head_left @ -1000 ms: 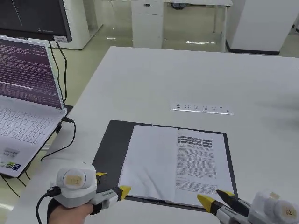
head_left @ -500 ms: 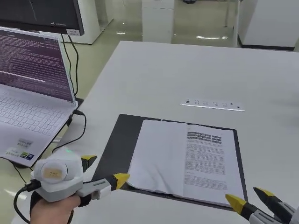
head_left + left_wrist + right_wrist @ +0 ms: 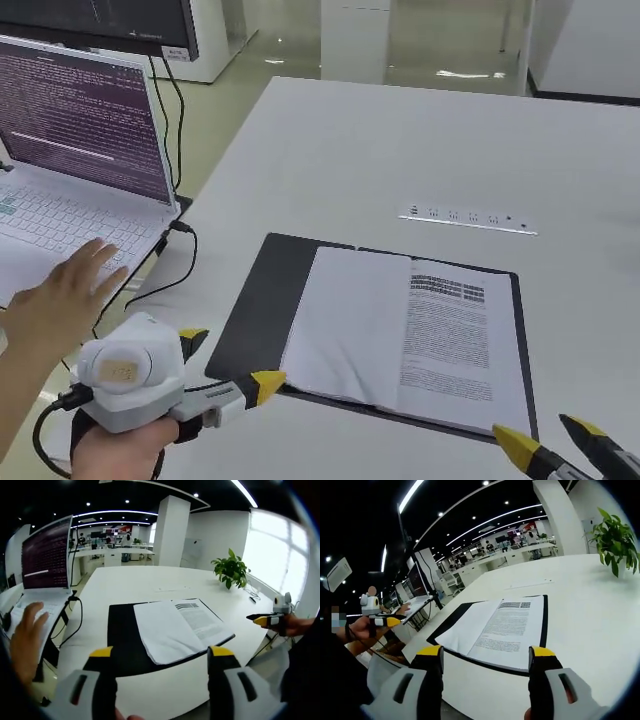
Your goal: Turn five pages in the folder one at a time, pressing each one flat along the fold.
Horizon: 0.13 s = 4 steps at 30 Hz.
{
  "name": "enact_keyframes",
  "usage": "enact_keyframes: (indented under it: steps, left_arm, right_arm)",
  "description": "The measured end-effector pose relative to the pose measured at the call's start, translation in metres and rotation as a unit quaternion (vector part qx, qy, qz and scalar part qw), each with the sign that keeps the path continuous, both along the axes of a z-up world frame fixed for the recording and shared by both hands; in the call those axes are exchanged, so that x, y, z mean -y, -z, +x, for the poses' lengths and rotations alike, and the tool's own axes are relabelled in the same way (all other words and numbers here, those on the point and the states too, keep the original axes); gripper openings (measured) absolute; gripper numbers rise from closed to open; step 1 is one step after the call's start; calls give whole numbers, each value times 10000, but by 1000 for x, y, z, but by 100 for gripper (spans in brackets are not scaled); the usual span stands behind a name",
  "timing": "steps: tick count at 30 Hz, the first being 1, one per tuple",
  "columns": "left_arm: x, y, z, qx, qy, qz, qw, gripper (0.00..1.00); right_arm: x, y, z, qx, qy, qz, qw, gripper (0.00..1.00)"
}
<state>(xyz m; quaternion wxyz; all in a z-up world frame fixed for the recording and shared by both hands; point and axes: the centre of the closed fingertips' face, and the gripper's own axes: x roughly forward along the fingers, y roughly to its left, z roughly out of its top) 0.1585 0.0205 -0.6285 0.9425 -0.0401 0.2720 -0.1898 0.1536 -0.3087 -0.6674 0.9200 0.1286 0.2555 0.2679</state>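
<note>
- The folder (image 3: 258, 305) lies open and flat on the white tabletop (image 3: 400, 130), close to its front edge. It is a thin black rectangular cover with a matte look.
- Inside it sits a stack of white paper sheets. The left page (image 3: 350, 315) is blank and slightly rumpled toward its lower edge. The right page (image 3: 450, 335) carries dense printed text under a dark heading block.
- The black cover shows as a wide band left of the sheets and a thin border to the right.
- The left gripper (image 3: 230, 358) is held near the folder's front left corner. Its yellow-tipped jaws are spread wide with nothing between them. In the left gripper view (image 3: 160, 652) the grey jaws frame the folder from a little way back.
- The right gripper (image 3: 545, 435) hovers off the folder's front right corner, jaws likewise parted wide and empty. In the right gripper view (image 3: 486, 651) they stand apart from the cover's edge.
- A white laptop (image 3: 60, 150) stands open beside the tabletop's left edge, its screen showing lines of text. A bare hand (image 3: 65, 295) is over its keyboard, and a dark cable (image 3: 175, 270) loops from its side.
- A slim socket strip (image 3: 467, 217) is set flush in the tabletop behind the folder.
- A leafy green plant (image 3: 231, 569) stands beyond the tabletop's far side.
</note>
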Motion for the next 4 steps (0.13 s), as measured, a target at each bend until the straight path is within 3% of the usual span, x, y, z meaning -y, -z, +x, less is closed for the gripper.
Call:
enact_keyframes:
  steps: [4]
  left_arm:
    - [1,0,-1,-6,-27,-12,10000,76]
  right_arm:
    - [1,4,-1,-54,-15,-25,10000,69]
